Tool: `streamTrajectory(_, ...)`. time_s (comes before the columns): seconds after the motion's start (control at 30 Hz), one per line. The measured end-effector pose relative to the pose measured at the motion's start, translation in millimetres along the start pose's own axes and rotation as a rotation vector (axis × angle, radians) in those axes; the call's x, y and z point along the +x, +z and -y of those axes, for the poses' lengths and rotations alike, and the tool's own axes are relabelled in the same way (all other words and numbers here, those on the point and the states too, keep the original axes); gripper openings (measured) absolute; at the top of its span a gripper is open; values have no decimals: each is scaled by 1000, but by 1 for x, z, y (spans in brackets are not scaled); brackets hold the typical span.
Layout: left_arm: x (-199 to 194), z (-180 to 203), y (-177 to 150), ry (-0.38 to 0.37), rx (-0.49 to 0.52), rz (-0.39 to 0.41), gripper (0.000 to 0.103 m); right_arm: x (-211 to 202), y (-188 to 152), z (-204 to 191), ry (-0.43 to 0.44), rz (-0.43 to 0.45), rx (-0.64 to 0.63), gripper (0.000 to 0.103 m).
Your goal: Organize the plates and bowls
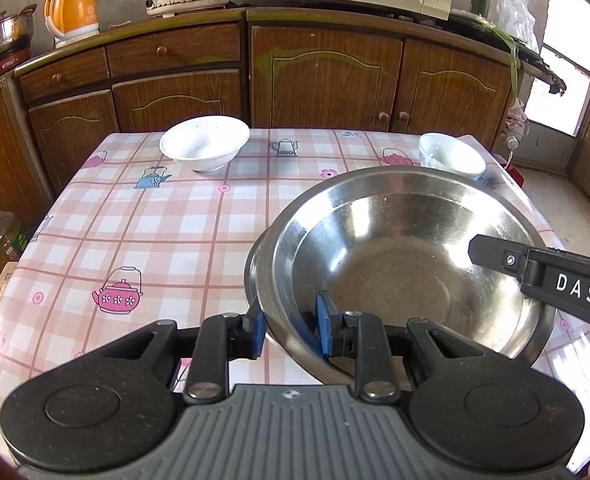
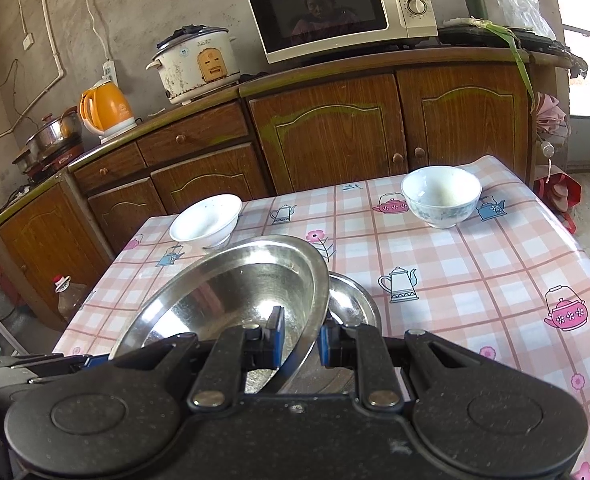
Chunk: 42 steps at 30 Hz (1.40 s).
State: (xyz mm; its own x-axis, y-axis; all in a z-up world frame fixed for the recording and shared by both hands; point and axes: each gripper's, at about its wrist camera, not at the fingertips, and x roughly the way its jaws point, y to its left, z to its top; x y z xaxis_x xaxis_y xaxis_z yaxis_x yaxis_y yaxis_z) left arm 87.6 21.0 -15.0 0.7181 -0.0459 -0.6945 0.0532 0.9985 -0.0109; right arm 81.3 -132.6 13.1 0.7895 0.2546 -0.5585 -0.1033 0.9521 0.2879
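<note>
A steel bowl sits tilted over a second steel dish on the checked tablecloth. My left gripper straddles the bowl's near rim, one blue pad inside and one outside, with a gap to the rim. My right gripper straddles the bowl's right rim the same way, pads close to the steel. It also shows in the left wrist view. A white bowl stands at the far left, a patterned white bowl at the far right.
The table stands before brown cabinets carrying a microwave, rice cooker and orange kettle. An oil bottle stands on the floor at the left.
</note>
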Motion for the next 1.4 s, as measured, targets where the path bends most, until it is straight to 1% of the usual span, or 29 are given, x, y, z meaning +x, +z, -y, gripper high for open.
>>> streamTrajectory(0.4,1,-3,-18,8,-3,-25,26,2,-19,-4,-7,-31,-13,22)
streamTrajectory(0.9,-4,-12,-35,18,-12,-48,27,1,-37,-13,6,-53,-42,23)
streamTrajectory(1.23,-10,-2,-53,0,22,-68,27,-15,-57,-5,-5,-64,-38,23)
streamTrajectory(1.4,-11,13,-62,-28,62,-82,27,-28,-71,8,-37,-66,-31,23)
